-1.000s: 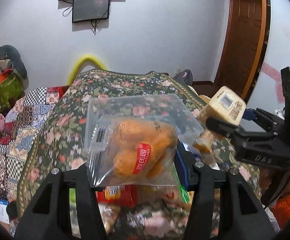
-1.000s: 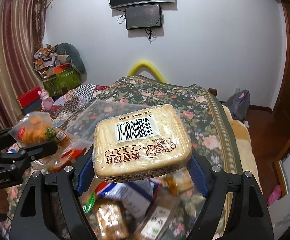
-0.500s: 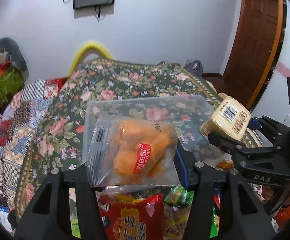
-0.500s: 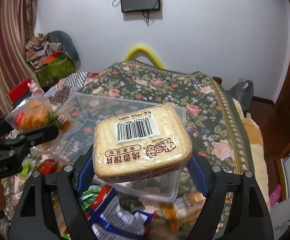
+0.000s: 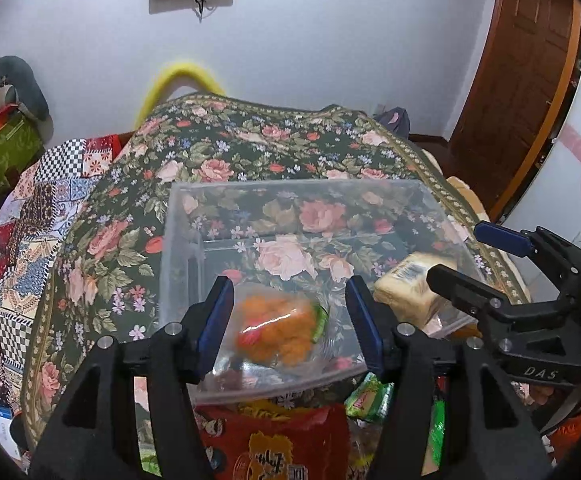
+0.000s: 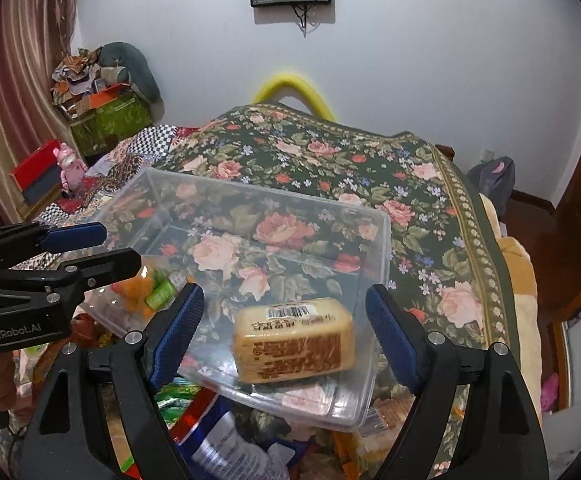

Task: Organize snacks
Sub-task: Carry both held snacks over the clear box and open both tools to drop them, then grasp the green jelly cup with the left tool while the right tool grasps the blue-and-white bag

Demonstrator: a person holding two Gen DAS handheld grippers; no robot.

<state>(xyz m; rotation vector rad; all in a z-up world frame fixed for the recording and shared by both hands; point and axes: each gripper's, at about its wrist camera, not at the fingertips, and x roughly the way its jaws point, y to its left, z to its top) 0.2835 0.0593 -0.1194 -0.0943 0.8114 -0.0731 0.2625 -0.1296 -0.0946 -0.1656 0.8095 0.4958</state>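
A clear plastic bin (image 5: 290,186) sits on the floral cloth. A bag of orange snacks (image 5: 278,330) lies inside it, below and between the jaws of my left gripper (image 5: 289,286), whose blue pads stand clear of it. The jaws are opening. A wrapped bread loaf (image 6: 294,340) lies on the bin's floor (image 6: 250,188), loose under my right gripper (image 6: 284,292), which is also opening with nothing pressed between its pads. Each gripper shows in the other's view: the right gripper (image 5: 456,251) and the left gripper (image 6: 118,245).
Loose snack packets lie heaped in front of the bin: a red packet (image 5: 278,440), a green one (image 5: 366,396), a blue and white one (image 6: 226,440). The floral cloth (image 5: 250,152) stretches behind the bin. A wooden door (image 5: 522,80) stands at right.
Both grippers moved forward and down over the bin and let go. The orange snack bag and the bread loaf have dropped from the pads into the bin.
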